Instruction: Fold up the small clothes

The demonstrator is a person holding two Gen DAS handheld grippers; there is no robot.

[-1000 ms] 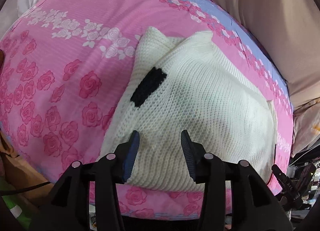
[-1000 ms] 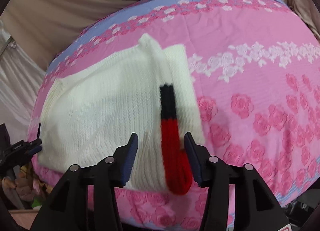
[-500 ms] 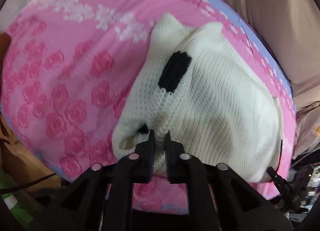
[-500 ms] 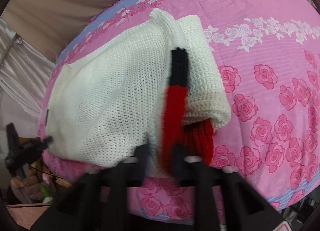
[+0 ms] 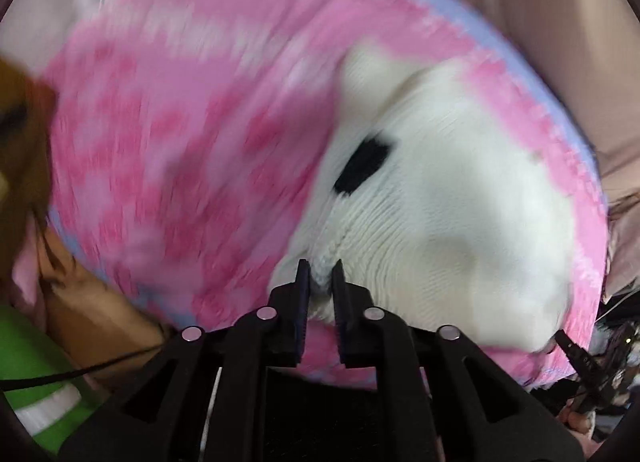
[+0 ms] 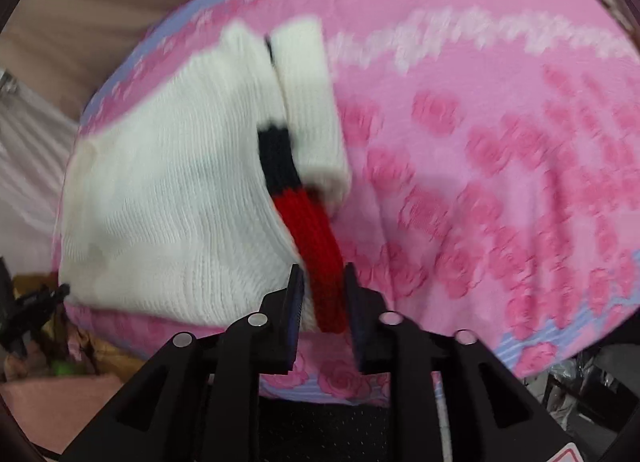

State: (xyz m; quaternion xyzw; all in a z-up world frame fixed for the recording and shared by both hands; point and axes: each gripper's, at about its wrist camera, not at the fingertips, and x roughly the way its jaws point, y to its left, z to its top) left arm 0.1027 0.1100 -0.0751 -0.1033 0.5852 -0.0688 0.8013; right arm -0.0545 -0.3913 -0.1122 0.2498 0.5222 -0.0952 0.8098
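The bed [image 5: 192, 110], under a pink rose sheet, carries the white sweater [image 5: 460, 202], which lies toward the bed's far edge in both views, its near hem at the near edge. Its long axis runs from the jaws away to the far edge. The left gripper [image 5: 320, 282] has its jaws almost together, clamped on a pinch of white knit at the near hem. The right gripper [image 6: 322, 290] has its jaws closed on the red cuff [image 6: 316, 238] of the sleeve, which stretches straight away from them. Each gripper is at its own near corner, so I judge the next move is to carry both corners forward over the body. Only the right view shows the red and black sleeve bands; the left view shows just a black patch [image 5: 362, 164], and it is blurred
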